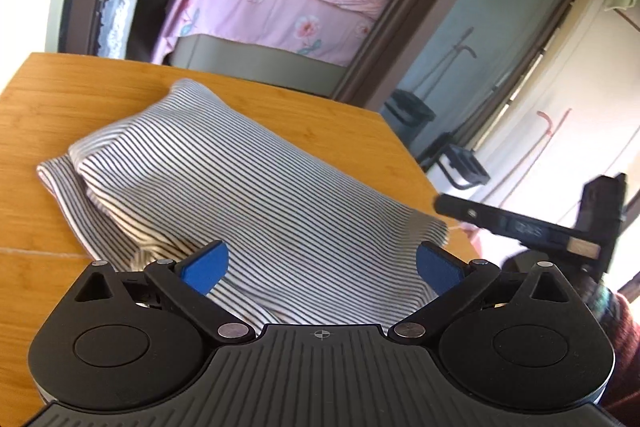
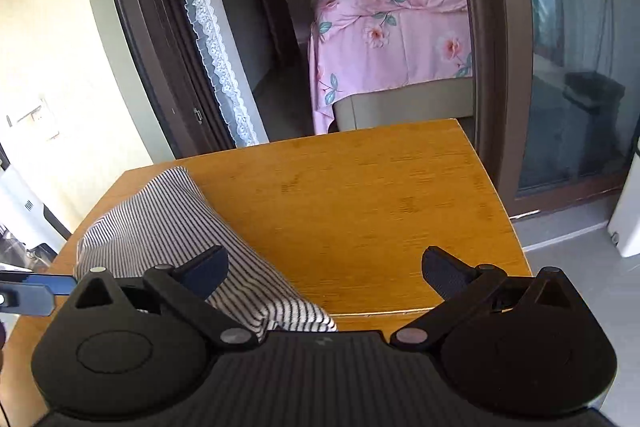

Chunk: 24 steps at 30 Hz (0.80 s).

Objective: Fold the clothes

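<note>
The striped garment [image 1: 240, 187] lies on the wooden tabletop [image 1: 60, 115] as a long, narrow bundle, already doubled over itself: in my left view I can see layered edges stacked at its far left end, and the near end spreads out right under my left claw [image 1: 322, 269]. In my right view the same cloth sits on the left part of the tabletop, its near corner reaching the front edge, with bare wood to its right. My left claw hovers over the near end with its blue pads wide apart and nothing between them; my right claw [image 2: 324, 273] is likewise spread wide and holds nothing, its left finger over the cloth's right border and its right finger over bare wood. I judge the lengthwise folds are done and the step in hand is the last crosswise fold, or a tidy-up of this bundle. For that I would need each claw to come down on a near corner, left on the left, right on the right, and close through all the layers, not just the top one, since the stack looks loose and puffy. Then both must lift and carry evenly toward the far end, or the layers could slide apart. Beyond the tabletop stands a bed with a pink floral cover [image 2: 392, 39], out of the way.
</note>
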Each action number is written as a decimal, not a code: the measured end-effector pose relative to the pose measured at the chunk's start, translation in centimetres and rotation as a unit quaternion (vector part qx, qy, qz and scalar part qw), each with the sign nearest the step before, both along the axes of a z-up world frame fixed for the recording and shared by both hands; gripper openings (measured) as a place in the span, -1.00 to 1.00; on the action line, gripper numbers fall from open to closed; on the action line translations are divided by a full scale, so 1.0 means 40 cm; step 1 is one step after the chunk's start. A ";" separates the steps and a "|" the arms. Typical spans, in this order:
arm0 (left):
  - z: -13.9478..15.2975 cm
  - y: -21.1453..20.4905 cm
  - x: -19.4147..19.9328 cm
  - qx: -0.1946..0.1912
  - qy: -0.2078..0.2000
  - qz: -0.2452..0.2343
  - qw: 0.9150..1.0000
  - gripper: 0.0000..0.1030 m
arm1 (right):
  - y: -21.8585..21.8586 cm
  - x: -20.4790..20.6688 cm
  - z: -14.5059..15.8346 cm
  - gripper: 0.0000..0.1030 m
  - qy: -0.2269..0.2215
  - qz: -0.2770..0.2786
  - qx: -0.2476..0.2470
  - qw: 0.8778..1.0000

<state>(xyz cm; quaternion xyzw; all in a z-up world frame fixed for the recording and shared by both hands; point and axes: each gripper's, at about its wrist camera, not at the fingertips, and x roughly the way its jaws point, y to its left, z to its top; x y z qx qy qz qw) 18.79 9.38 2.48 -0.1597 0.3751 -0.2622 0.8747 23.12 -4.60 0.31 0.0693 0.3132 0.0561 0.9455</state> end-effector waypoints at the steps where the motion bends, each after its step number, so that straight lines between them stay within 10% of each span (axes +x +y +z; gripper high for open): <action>1: 0.002 -0.006 -0.011 -0.007 0.003 -0.013 1.000 0.93 | 0.013 0.006 -0.016 1.00 0.006 0.001 -0.021 1.000; 9: -0.080 -0.004 0.010 0.000 0.065 -0.004 0.998 0.92 | 0.043 -0.009 -0.091 1.00 0.020 -0.017 -0.029 0.999; 24: -0.066 0.025 0.083 0.088 0.006 0.060 0.994 0.92 | 0.140 -0.136 -0.051 1.00 0.023 0.083 -0.054 0.995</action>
